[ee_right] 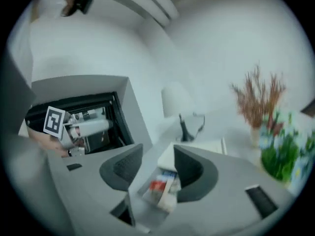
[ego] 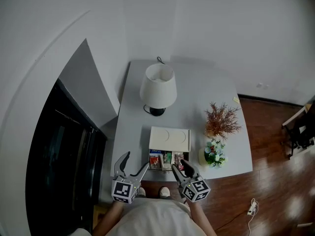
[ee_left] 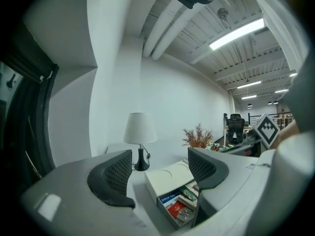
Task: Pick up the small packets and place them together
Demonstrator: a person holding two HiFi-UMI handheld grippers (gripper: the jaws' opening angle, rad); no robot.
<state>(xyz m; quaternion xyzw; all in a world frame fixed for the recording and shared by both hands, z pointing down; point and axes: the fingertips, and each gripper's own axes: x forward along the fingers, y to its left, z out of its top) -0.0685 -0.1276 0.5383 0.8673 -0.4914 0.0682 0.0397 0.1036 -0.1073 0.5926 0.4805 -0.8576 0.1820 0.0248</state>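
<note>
- Matte grey tabletop (ego: 197,90): smooth, rectangular, bearing everything listed below.
- At its near edge, white box (ego: 170,137): flat, square-cornered, two faint arcs on the lid, open tray along the near side.
- In that tray, small packets (ego: 165,160): flat glossy sachets, one red, one green, one blue-labelled, packed side by side and touching.
- Behind the box, lamp (ego: 158,86): white tapered shade, thin stem, dark round base, cord trailing toward the far edge.
- Right of the box, dried plant (ego: 222,119): rust-brown and feathery. Just in front of it, flowers (ego: 215,152): white and green, in a pale pot.
- For left gripper (ego: 137,160): grey moulded jaws with dark ribbed pads, spread wide, nothing between them. Packets ahead and to the right of the gap, clear of both pads.
- For right gripper (ego: 178,165): same build, own view blurred. Jaws partly apart, gripping nothing. Packets seen through the gap, lower than the pads, no contact. From the head view, tips over the right part of the tray.
</note>
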